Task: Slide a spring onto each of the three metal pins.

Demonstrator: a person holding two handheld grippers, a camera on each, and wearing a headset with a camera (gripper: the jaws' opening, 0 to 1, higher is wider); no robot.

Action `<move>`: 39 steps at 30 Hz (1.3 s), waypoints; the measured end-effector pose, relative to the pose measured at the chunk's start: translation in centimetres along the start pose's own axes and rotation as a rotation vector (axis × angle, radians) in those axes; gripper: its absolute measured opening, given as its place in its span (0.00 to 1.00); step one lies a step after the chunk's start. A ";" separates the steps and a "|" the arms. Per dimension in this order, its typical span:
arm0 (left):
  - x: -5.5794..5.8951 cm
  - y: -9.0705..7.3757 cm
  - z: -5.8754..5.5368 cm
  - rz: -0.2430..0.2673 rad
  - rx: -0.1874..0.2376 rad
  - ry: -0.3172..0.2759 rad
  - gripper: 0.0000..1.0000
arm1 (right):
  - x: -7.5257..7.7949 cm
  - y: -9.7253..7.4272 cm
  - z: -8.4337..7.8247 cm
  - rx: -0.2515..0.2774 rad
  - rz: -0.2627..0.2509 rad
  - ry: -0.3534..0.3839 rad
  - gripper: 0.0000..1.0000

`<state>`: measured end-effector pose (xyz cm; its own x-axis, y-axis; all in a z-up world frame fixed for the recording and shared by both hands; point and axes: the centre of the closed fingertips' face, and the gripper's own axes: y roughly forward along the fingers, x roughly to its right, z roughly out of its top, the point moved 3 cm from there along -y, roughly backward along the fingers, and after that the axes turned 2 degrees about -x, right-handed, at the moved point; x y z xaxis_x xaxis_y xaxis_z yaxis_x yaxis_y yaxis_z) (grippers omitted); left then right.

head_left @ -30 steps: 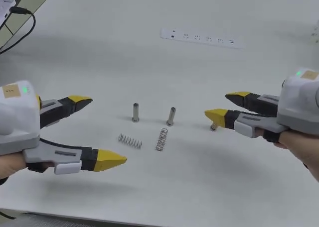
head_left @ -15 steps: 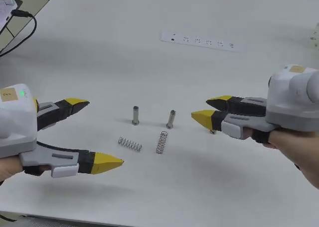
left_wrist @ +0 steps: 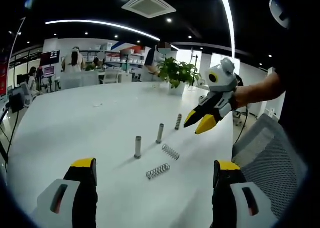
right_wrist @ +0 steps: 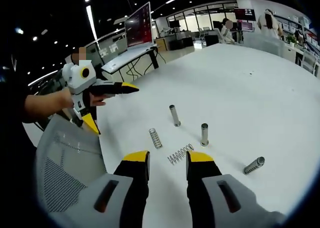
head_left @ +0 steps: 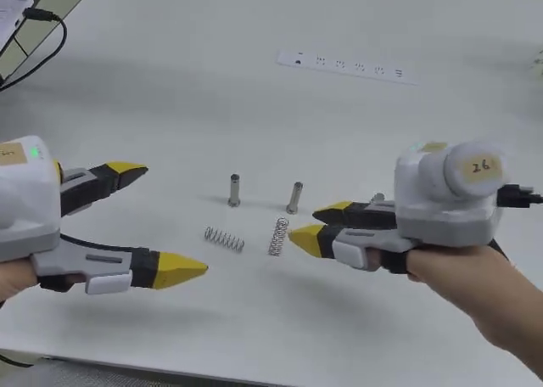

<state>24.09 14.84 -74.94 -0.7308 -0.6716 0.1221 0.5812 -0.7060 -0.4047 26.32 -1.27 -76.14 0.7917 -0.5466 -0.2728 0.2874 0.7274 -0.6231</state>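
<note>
Two bare metal pins [head_left: 234, 190] [head_left: 295, 197] stand upright mid-table. Two loose springs [head_left: 224, 239] [head_left: 277, 236] lie just in front of them. A third pin [right_wrist: 254, 165] carries a spring and looks tilted; in the head view its top [head_left: 377, 199] peeks out behind my right gripper. My right gripper [head_left: 312, 223] hovers low with its jaws a little apart and empty, tips close to the right spring [right_wrist: 180, 154]. My left gripper [head_left: 161, 221] is wide open at the left, short of the left spring [left_wrist: 158, 171].
A white power strip [head_left: 346, 67] lies at the back of the white table [head_left: 170, 81]. A black cable [head_left: 42, 39] runs off the far left corner. The near table edge [head_left: 254, 372] is close below the grippers.
My right gripper has moved left and nearer, from beside the third pin to just right of the loose springs, and its jaws have narrowed. The left gripper has hardly moved.
</note>
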 end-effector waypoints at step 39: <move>-0.5 -0.2 -1.4 0.011 -0.021 -0.023 0.93 | 2.3 6.1 -3.0 -0.140 -0.253 0.047 0.23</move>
<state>23.81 15.66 -76.21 -0.7160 -0.6842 0.1386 0.5812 -0.6942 -0.4246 28.29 0.68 -82.76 0.6775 -0.7244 -0.1274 0.3929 0.5029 -0.7699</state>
